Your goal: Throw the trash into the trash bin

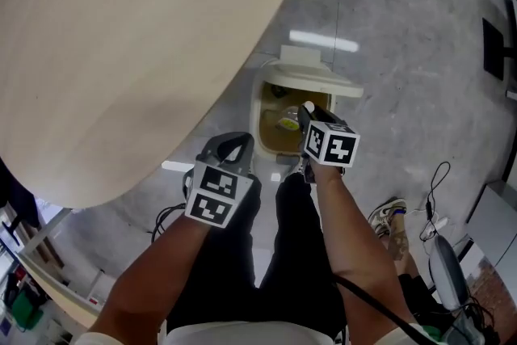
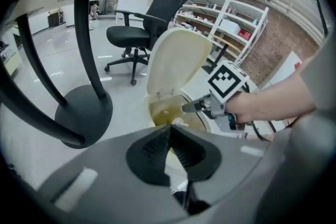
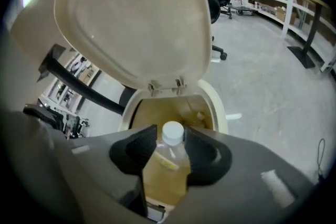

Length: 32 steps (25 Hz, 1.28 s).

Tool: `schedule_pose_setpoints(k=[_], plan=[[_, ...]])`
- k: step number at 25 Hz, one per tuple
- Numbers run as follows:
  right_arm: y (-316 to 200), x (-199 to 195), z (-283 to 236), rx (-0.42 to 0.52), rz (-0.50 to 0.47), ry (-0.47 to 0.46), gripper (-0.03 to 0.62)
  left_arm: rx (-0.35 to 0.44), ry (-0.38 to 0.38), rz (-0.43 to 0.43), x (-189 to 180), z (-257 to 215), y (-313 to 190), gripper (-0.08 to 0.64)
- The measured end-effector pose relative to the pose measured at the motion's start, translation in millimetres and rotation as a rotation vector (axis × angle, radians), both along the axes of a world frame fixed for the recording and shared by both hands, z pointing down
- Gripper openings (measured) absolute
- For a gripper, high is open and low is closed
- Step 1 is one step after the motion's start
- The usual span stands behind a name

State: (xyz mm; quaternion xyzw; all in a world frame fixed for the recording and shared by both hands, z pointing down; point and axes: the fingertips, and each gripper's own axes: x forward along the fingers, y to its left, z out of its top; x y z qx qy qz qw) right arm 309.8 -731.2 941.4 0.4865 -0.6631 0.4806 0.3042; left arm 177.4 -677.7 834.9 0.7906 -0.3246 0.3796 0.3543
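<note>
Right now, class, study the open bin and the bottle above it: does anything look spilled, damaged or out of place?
Nothing stands out. The cream plastic trash bin stands upright with its lid raised, and the right tongs grip a clear white-capped plastic bottle over the opening. No spill shows on the grey floor.

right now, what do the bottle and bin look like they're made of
Probably clear, glossy plastic for the bottle: see-through, yellowish inside, white cap. The bin looks like cream moulded plastic, dull, with a speckled hinged lid.
</note>
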Motion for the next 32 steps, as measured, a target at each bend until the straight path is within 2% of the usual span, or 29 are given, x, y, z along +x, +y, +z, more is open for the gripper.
schedule_pose_setpoints(k=[1,4,9,12,16,19,22,24,26,28,30,32], plan=[[4.5,-0.2,5.9,-0.02,-0.02,0.025,0.186,-0.005,0.0,0.0,-0.9,4.4,1.6,0.008],[9.9,2.4,8.2,-0.031,-0.042,0.054,0.19,-0.012,0.004,0.006,0.1,11.7,3.6,0.008],[16.4,12.2,-3.6,-0.074,0.004,-0.003,0.187,-0.01,0.005,0.025,10.7,6.9,-1.1,0.008],[13.8,11.5,-27.3,-0.054,-0.04,-0.038,0.131,0.017,0.017,0.049,21.2,-11.4,-8.6,0.008],[17.4,-4.5,-77.8,-0.021,-0.105,-0.15,0.079,0.066,0.049,0.062,33.0,-47.2,-12.1,0.008],[20.4,-17.5,-131.8,0.051,-0.189,-0.201,0.004,0.109,0.073,0.084,33.9,-85.2,-11.1,0.008],[8.7,-15.4,-188.5,0.143,-0.21,-0.213,0.003,0.161,0.1,0.107,34.0,-123.0,-16.1,0.008],[3.7,-10.7,-230.1,0.196,-0.157,-0.254,0.003,0.198,0.127,0.109,33.3,-150.9,-17.6,0.008],[0.7,-11.8,-279.9,0.245,-0.064,-0.361,0.003,0.25,0.162,0.091,29.1,-184.0,-23.3,0.008],[-4.2,-19.3,-333.9,0.316,-0.011,-0.453,0.003,0.323,0.205,0.051,20.5,-223.6,-38.6,0.008],[-4.9,-25.9,-381.4,0.411,-0.024,-0.453,0.003,0.373,0.257,0.023,13.2,-259.0,-47.4,0.008],[-3.8,-29.3,-419.8,0.525,-0.07,-0.391,0.003,0.412,0.306,0.029,10.6,-288.8,-51.1,0.008]])
